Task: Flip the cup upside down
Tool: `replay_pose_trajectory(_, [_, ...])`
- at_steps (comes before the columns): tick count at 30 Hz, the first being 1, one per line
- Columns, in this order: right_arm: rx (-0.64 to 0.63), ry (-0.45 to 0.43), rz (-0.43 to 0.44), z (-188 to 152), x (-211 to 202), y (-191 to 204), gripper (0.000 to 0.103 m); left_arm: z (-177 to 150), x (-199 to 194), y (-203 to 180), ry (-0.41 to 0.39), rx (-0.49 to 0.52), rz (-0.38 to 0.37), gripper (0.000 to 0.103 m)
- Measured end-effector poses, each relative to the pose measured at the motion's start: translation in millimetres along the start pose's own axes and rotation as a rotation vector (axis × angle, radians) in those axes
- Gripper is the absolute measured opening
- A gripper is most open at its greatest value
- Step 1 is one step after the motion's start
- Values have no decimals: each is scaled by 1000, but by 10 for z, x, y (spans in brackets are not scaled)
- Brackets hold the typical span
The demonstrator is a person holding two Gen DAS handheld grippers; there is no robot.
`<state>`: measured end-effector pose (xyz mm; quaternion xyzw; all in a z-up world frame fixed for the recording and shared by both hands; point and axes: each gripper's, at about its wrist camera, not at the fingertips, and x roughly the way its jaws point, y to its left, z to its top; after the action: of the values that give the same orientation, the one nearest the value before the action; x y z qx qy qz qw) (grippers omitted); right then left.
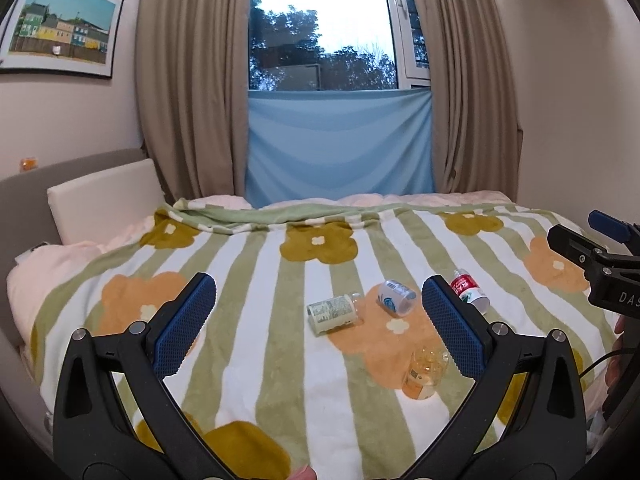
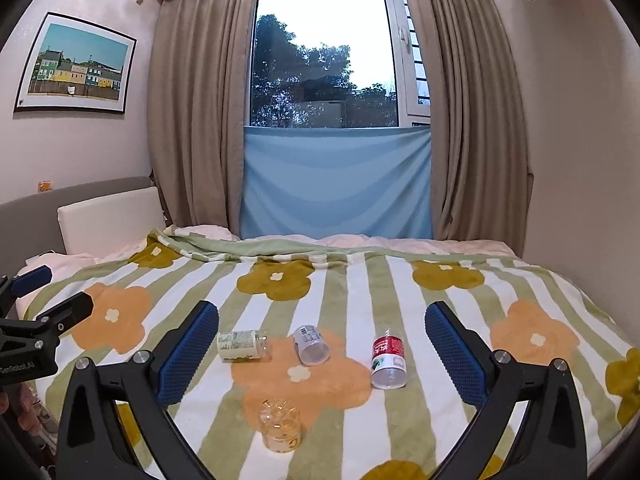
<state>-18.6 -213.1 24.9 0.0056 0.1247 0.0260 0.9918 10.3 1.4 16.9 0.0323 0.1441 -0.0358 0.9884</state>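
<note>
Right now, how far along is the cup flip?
Nothing looks done yet. The clear cup stands on the blanket, apparently mouth up. Neither tool holds anything: the left tool and right tool hang open above the bed. Still left: grasp the cup, invert it, set it down.

- The cup [image 2: 279,426] is a small clear glass tumbler with a yellowish tint, standing on the bed's blanket.
- It sits nearest of all, at the near edge of an orange flower print.
- In the left wrist view the cup [image 1: 425,372] shows just beside the right blue pad, seemingly upright; its rim is hard to read.
</note>
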Motion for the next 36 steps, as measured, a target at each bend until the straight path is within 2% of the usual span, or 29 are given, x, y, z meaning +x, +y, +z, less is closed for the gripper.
replay_pose_trajectory(36, [-2, 4, -3, -8, -61, -20, 103, -11, -65, -1, -7, -14, -10, 103])
